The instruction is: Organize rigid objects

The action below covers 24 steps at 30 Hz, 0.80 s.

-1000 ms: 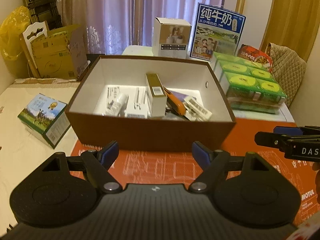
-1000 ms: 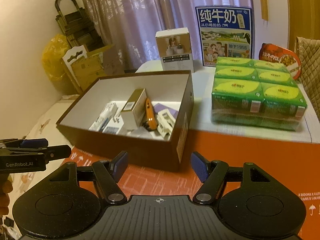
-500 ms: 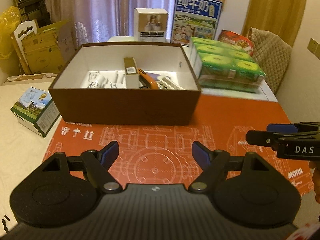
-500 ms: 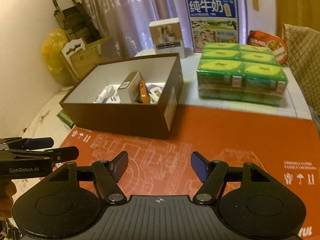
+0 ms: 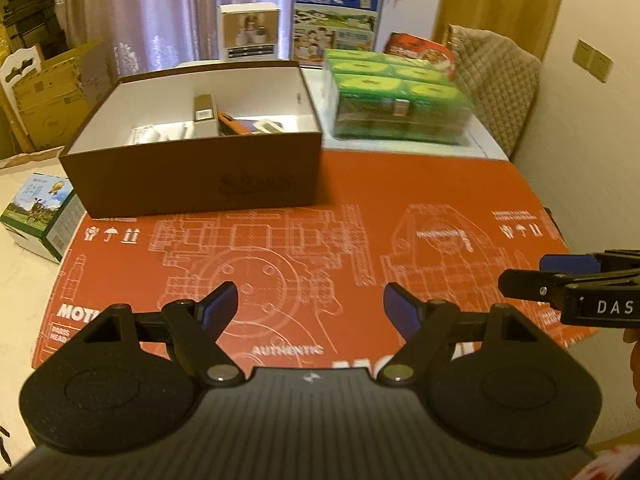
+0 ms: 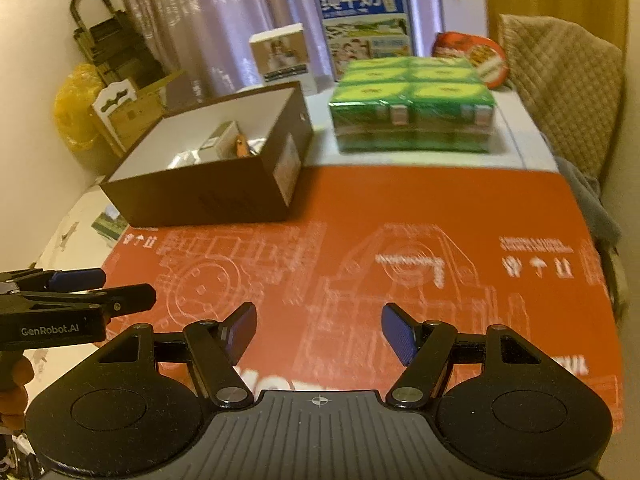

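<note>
Both tongs, the left tongs (image 5: 310, 306) and the right tongs (image 6: 318, 330), stand apart and empty over the bare red mat (image 5: 360, 208). They have drawn back: the brown box (image 5: 192, 182), close below them a second ago, now sits in the upper left of the frame. The small packaged items (image 5: 208, 118) lie inside it, so the sorting looks done.

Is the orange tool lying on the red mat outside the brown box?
No, the orange tool lies inside the brown box, beside other items.
</note>
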Motion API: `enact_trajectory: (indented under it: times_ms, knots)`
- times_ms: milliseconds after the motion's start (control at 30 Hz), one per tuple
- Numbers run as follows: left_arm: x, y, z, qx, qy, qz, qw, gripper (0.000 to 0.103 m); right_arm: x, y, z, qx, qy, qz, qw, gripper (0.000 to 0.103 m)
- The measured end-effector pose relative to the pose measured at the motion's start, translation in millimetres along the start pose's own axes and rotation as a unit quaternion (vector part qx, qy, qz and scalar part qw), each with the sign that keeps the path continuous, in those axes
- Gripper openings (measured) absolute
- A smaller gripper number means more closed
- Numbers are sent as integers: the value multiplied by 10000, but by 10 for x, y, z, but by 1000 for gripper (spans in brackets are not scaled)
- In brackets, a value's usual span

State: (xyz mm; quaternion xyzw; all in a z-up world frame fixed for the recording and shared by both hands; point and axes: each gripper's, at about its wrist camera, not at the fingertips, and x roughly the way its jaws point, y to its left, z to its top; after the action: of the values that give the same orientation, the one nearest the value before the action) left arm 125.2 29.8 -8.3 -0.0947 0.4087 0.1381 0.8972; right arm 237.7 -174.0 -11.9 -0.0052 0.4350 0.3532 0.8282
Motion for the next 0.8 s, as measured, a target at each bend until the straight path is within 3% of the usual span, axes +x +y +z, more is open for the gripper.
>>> enact_trajectory:
  times_ms: [400, 800]
  knots:
    - [-188, -382, -268, 265, 25, -293, 9992, 77, -370, -154, -403, 239, 31, -235, 9994, 66]
    - [-304, -526, -424, 345, 27, -407, 9986, 77, -564, -170, -620, 329, 23, -298, 9990, 66]
